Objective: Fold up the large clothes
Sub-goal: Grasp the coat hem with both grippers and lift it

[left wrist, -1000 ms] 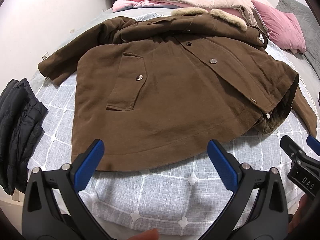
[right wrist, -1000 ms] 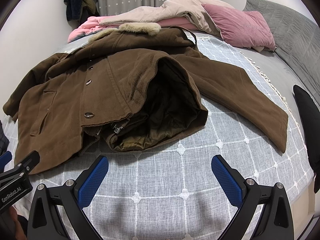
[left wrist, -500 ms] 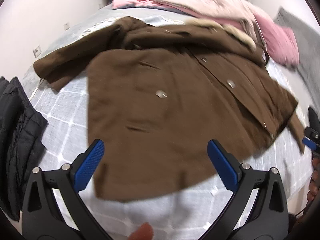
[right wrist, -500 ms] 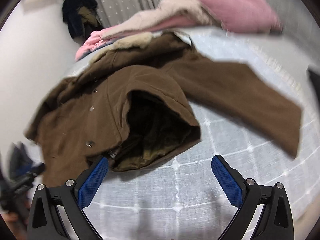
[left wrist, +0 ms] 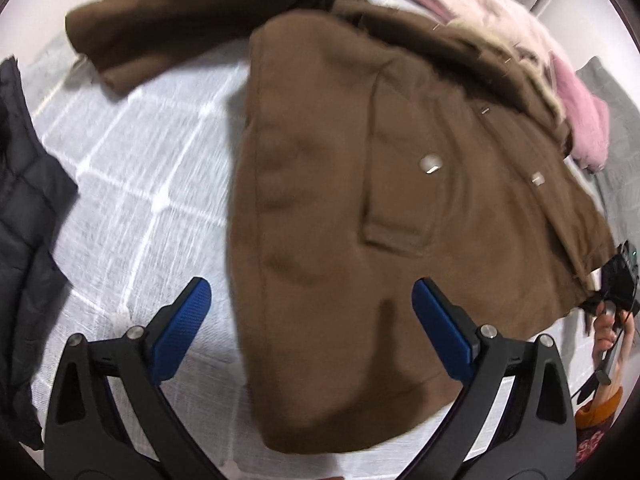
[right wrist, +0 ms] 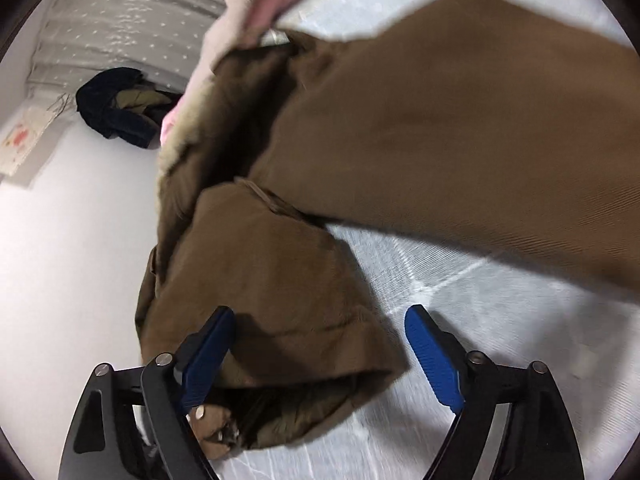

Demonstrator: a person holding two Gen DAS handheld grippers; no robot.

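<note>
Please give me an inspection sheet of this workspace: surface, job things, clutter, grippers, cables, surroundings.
Surface: bed cover, pale with a white grid.
Job's things: brown coat spread out, front up; one sleeve lies out to the side.
Clutter: black quilted jacket; pink clothes.
Grippers: left hand-held gripper open above the hem; right hand-held gripper open at the hem corner.
Cables: nothing seen.
Surroundings: curtain; dark clothing against the wall.

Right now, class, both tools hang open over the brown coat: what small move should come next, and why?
Probably close the right gripper on the brown coat hem. Its jaws stand open astride the loose bottom corner, the left gripper is open over the other hem, and nothing is held.
</note>
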